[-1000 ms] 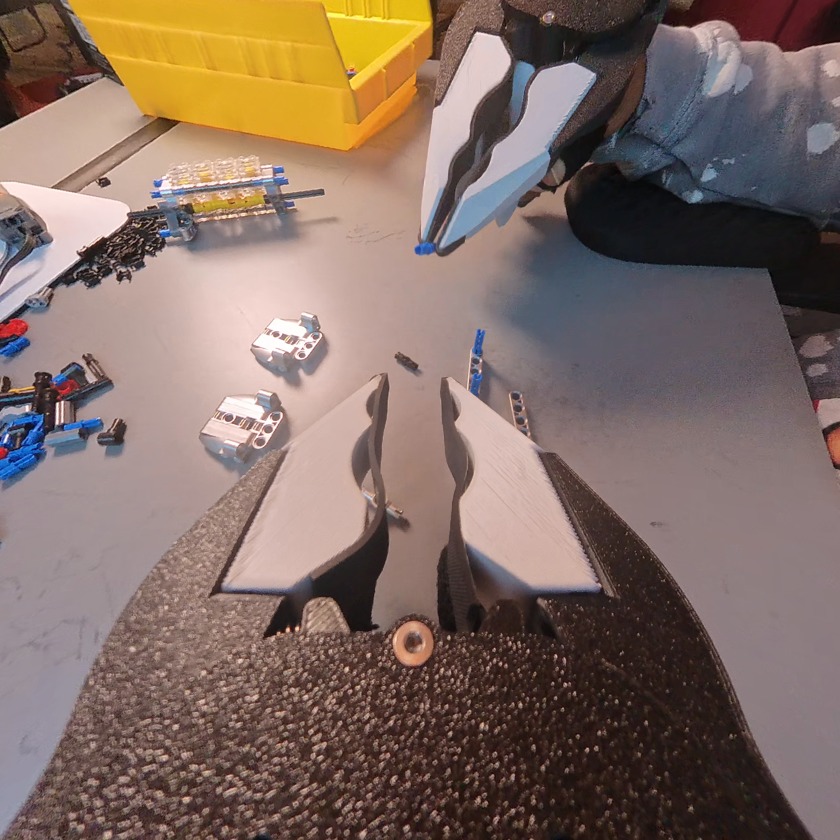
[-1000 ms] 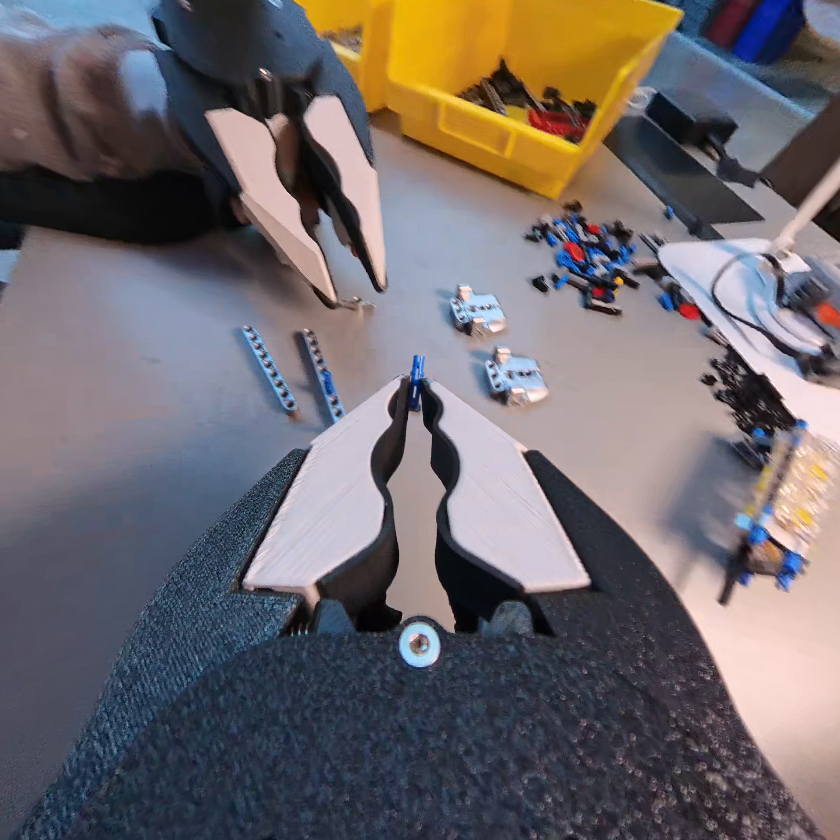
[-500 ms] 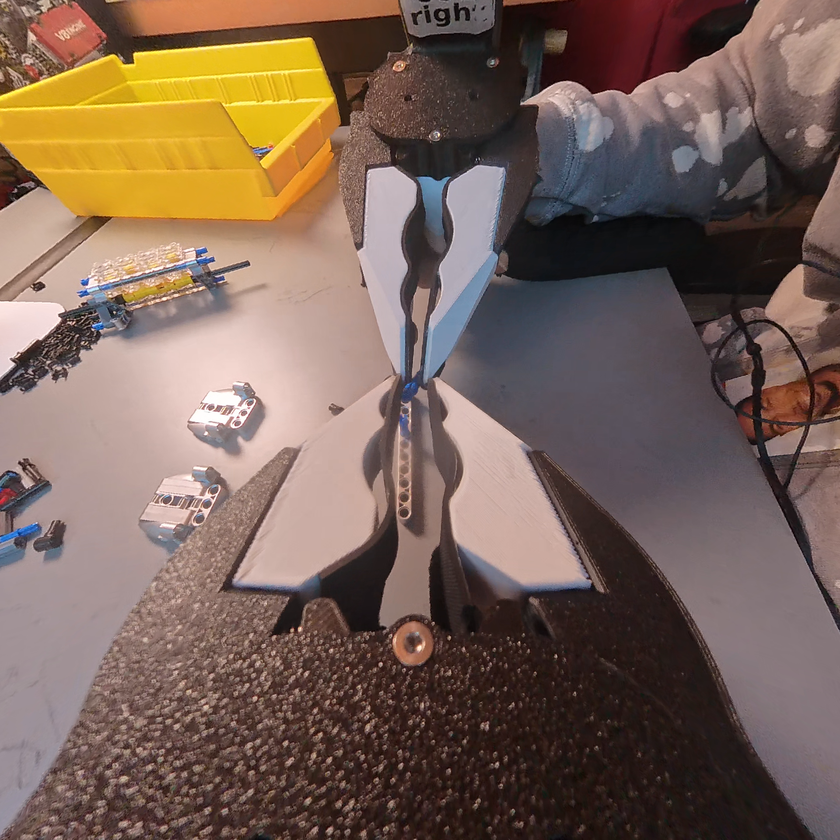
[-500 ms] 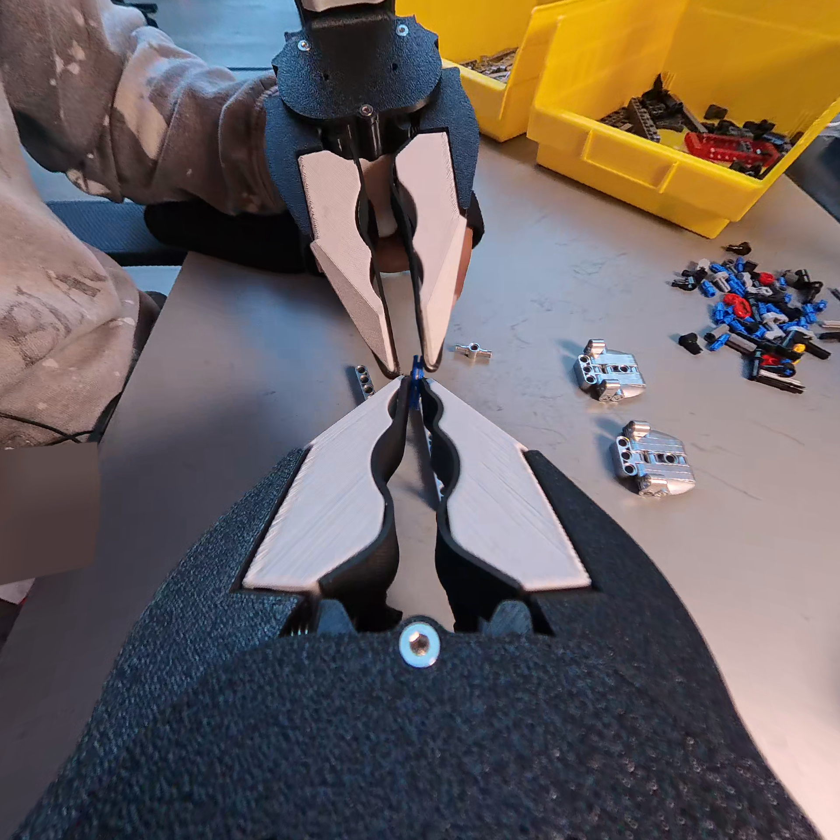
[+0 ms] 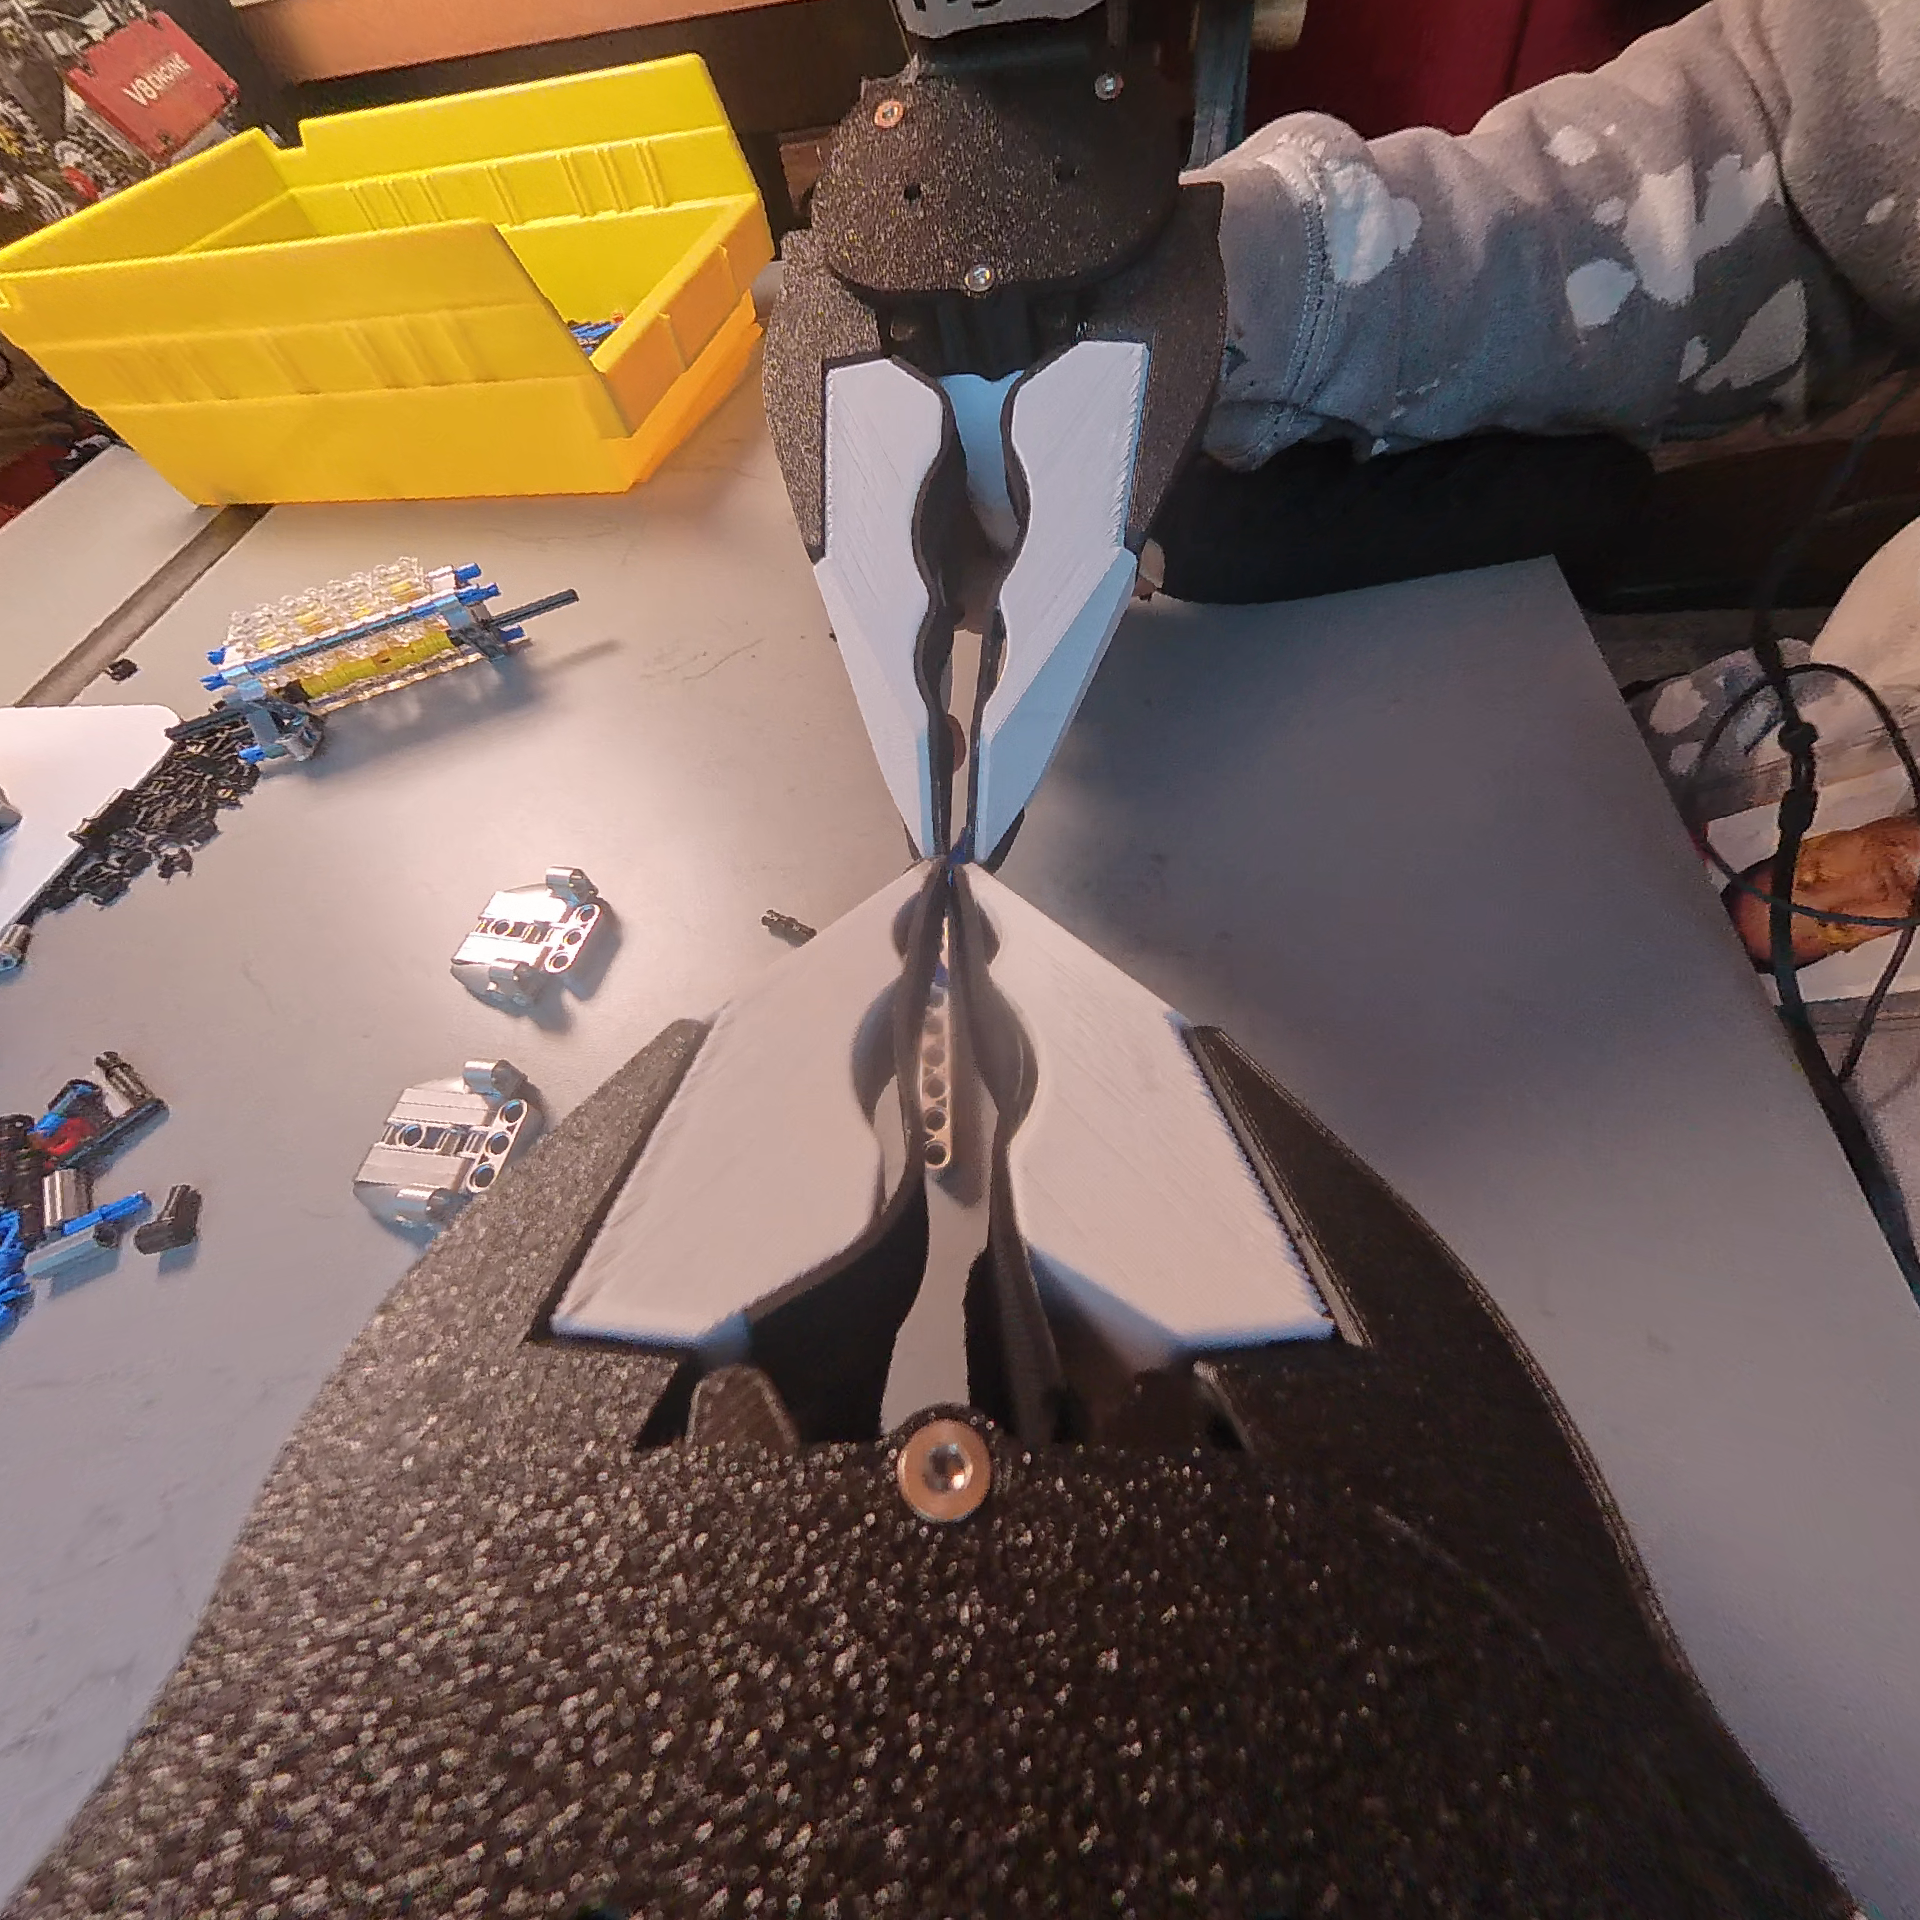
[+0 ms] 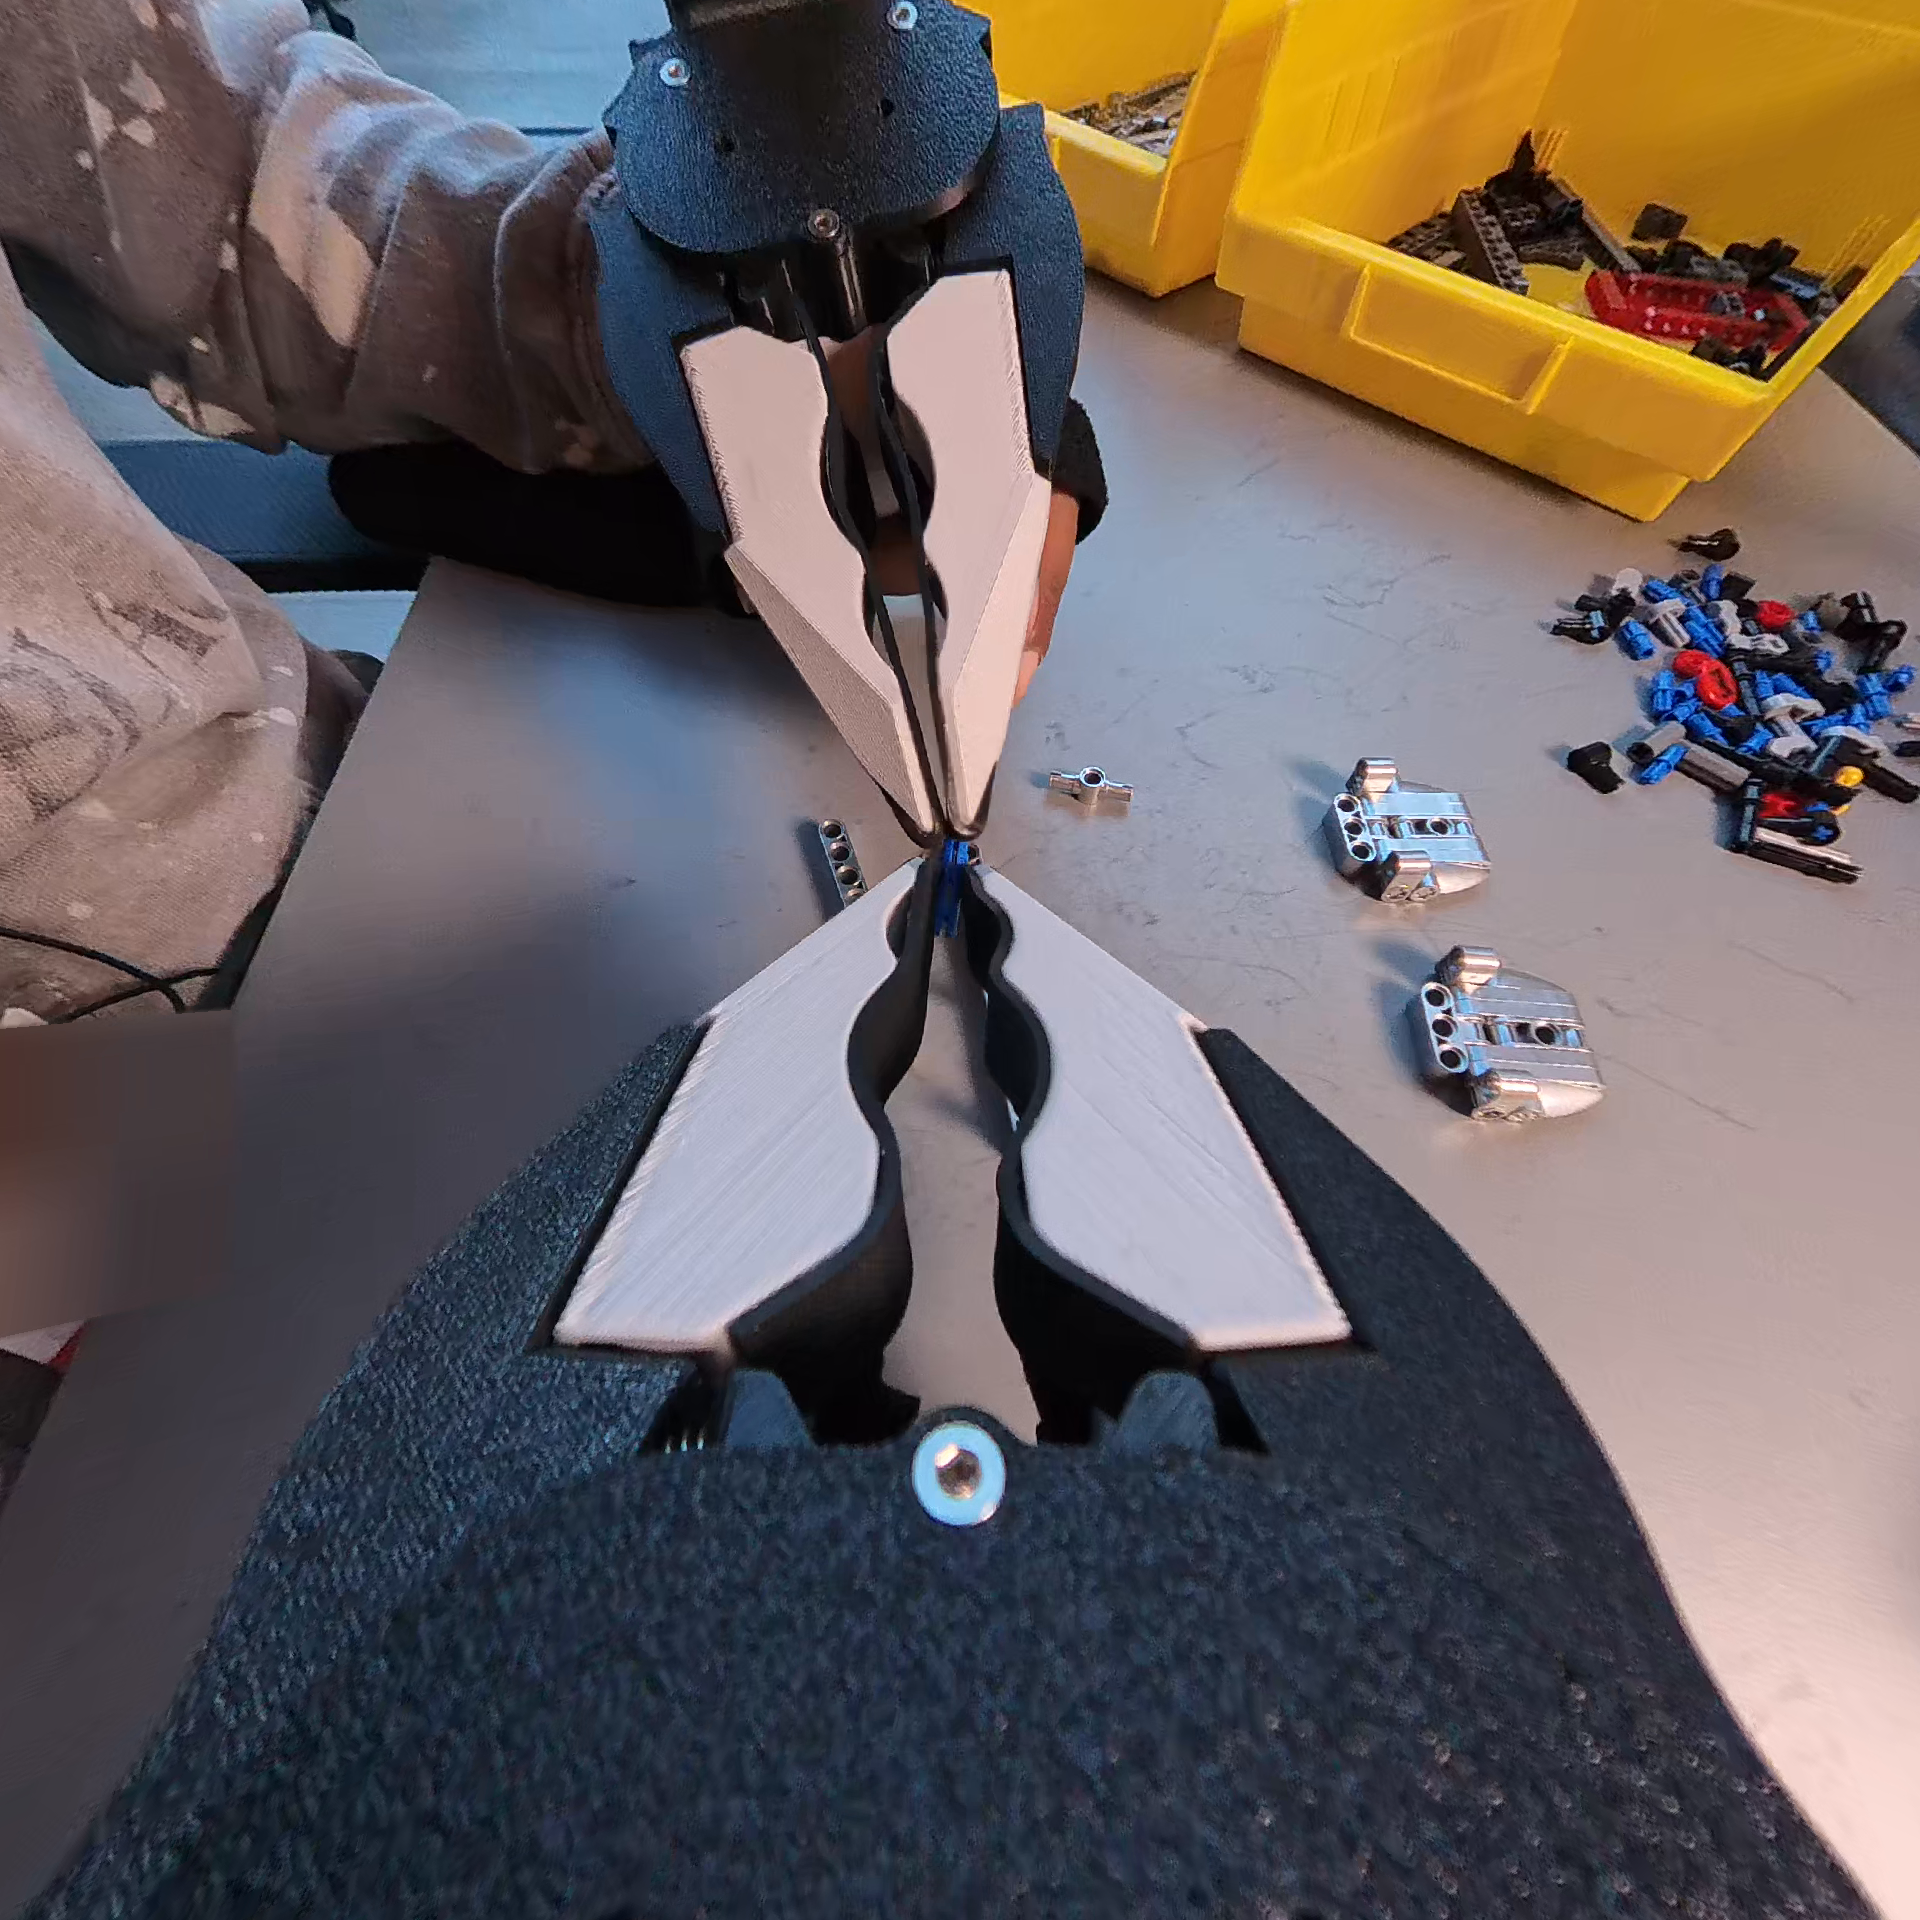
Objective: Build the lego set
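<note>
My left gripper [image 5: 940, 883] is shut at the tips on the far end of a grey holed beam [image 5: 938, 1091], which shows through the gap between its fingers, low over the grey table [image 5: 1299, 935]. My right gripper [image 6: 948, 878] is shut on a small blue pin [image 6: 948, 896] and holds it tip to tip against the left gripper [image 6: 943, 829]. In the left wrist view the right gripper [image 5: 954, 847] comes in from the far side. A second grey beam [image 6: 840, 862] lies on the table just left of the tips, partly hidden.
Yellow bins [image 5: 364, 343] [image 6: 1507, 343] stand at the back. Two silver blocks [image 6: 1403, 831] [image 6: 1507, 1039], a small grey connector [image 6: 1089, 784], a pile of blue, black and red small parts [image 6: 1766, 707] and a clear-and-blue assembly [image 5: 353, 623] lie on the table. The table edge [image 5: 1662, 831] is near, beside a person's sleeves. My two grippers' fingertips are within a few centimetres of each other.
Both grippers came together from apart to tip to tip. The left gripper moved over the grey beam and closed on it. The right gripper kept the blue pin.
</note>
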Tool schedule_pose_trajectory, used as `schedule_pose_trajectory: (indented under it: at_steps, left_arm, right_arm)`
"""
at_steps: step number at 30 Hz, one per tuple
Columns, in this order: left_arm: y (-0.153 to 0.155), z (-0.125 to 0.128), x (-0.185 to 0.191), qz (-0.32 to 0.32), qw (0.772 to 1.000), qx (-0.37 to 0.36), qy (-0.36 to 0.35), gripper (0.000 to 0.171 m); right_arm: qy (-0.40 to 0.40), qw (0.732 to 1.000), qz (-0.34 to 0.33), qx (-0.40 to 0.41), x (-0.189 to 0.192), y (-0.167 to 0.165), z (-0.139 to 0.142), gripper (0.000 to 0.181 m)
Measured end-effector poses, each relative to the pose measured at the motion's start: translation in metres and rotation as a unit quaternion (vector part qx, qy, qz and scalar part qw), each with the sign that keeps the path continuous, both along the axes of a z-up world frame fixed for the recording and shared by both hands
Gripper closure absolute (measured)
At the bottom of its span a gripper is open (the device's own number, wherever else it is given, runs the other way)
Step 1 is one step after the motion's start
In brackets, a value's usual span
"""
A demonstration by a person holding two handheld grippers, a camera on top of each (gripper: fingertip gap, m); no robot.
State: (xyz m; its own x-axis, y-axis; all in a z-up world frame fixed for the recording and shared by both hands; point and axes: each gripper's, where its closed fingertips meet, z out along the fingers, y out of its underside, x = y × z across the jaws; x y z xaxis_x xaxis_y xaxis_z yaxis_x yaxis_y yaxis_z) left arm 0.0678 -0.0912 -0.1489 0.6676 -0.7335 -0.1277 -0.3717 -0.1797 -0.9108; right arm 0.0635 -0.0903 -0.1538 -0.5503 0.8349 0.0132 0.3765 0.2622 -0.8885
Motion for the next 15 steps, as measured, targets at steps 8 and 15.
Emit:
schedule_pose_trajectory:
  at_steps: [8,15]
  left_arm:
    - [-0.0025,-0.0054,0.0023,-0.008,1.0,-0.011,0.011,0.164]
    - [-0.0052,-0.009,0.0058,-0.018,0.999,-0.017,0.022,0.169]
  right_arm:
    - [0.009,1.0,0.005,-0.015,0.0018,-0.0036,0.0063,0.178]
    - [0.009,1.0,0.006,-0.026,0.0021,-0.0052,0.0082,0.181]
